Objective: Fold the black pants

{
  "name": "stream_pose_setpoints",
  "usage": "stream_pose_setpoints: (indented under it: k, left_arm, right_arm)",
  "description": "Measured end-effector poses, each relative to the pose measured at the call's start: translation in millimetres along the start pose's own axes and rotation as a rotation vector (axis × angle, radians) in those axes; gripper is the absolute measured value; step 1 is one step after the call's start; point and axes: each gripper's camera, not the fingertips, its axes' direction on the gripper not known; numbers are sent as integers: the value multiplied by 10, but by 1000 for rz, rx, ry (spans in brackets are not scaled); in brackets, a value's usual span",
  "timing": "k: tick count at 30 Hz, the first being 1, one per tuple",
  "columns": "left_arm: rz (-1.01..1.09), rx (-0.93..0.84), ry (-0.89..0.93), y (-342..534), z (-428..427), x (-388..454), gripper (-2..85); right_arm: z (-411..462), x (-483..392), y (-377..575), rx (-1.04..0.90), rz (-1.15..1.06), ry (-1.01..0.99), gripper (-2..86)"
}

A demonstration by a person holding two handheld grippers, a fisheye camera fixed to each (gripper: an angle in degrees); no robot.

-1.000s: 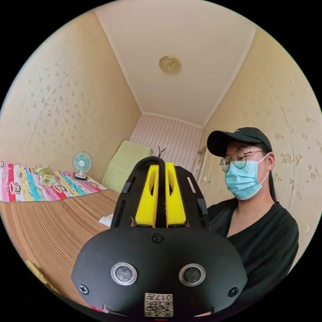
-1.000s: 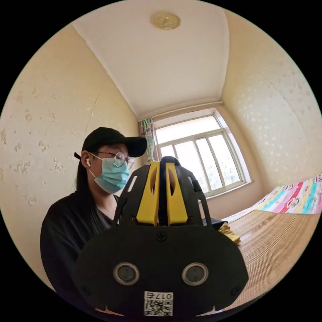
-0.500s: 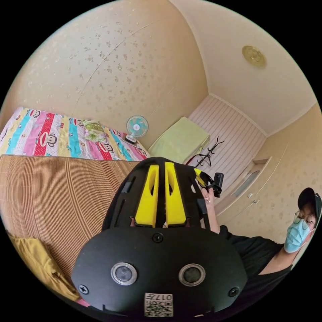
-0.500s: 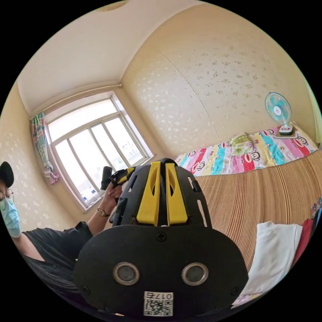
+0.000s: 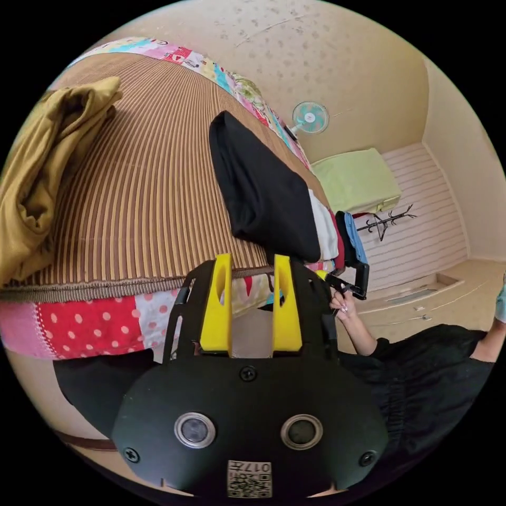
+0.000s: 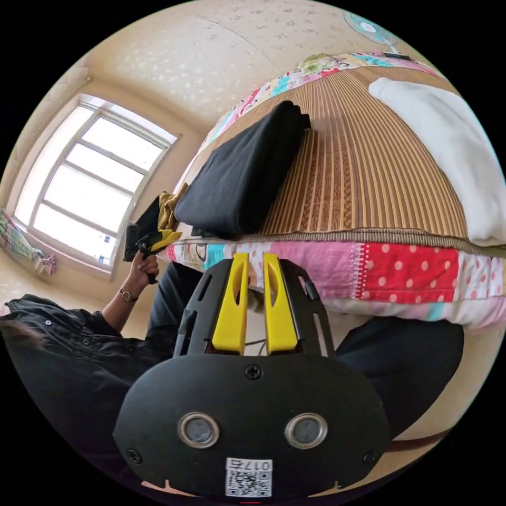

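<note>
The black pants (image 5: 263, 190) lie folded into a thick oblong on the striped mat (image 5: 158, 200), reaching to the bed's near edge. In the right gripper view the black pants (image 6: 242, 168) sit just above and left of my jaws. My left gripper (image 5: 252, 258) hangs before the bed edge, just below the pants, open wide with nothing between its jaws. My right gripper (image 6: 255, 256) is held below the quilt's edge, its jaws apart by a narrow gap and empty. A hand holds the right gripper (image 5: 350, 282) and the left gripper (image 6: 153, 240) beside the bed.
A mustard garment (image 5: 47, 158) is heaped at one end of the mat. Folded white clothes (image 6: 448, 137) lie at the other end beside a stack (image 5: 337, 237). A patchwork quilt (image 6: 400, 266) hangs over the bed edge. A fan (image 5: 310, 117) and a coat rack (image 5: 387, 221) stand beyond.
Both cameras have swung down from the ceiling and walls to the bed edge. Both grippers, shut a moment ago, now have their jaws apart, the left wide and the right narrowly.
</note>
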Motion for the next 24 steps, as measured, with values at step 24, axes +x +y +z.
stream_pose_setpoints:
  k: [24]
  left_arm:
    - [-70,123,147,309,-269,450,77]
  right_arm:
    - [669,-912,-818,-212,-209,-556,90]
